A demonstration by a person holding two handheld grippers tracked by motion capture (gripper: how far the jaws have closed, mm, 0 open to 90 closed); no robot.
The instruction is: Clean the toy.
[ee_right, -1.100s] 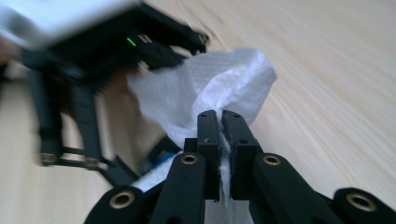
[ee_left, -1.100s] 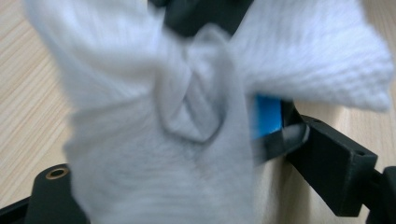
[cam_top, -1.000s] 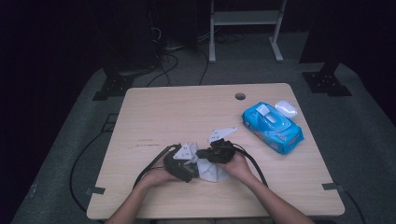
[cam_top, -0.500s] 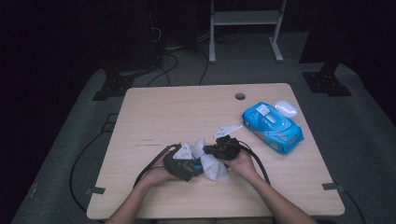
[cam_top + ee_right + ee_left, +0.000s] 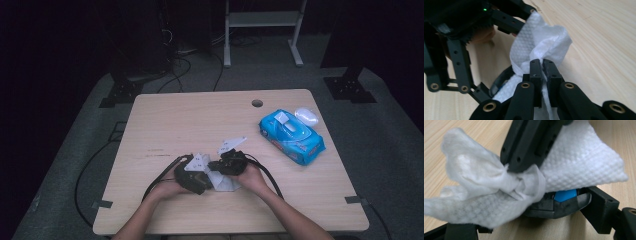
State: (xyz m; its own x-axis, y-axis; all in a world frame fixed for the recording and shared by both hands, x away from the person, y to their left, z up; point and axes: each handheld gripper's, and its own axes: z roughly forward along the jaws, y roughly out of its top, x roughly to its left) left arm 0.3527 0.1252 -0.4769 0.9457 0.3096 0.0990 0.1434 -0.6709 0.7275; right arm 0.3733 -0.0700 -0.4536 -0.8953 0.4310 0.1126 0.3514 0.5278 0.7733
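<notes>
My right gripper pinches the white wipe against a dark object in my left gripper; wiping seems midway.

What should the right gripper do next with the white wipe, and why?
Probably rub the wipe a little further along the dark object with the blue part in the left gripper. The right gripper is pinched shut on the wipe, and the cloth already lies draped over that object, so wiping seems in hand.
</notes>
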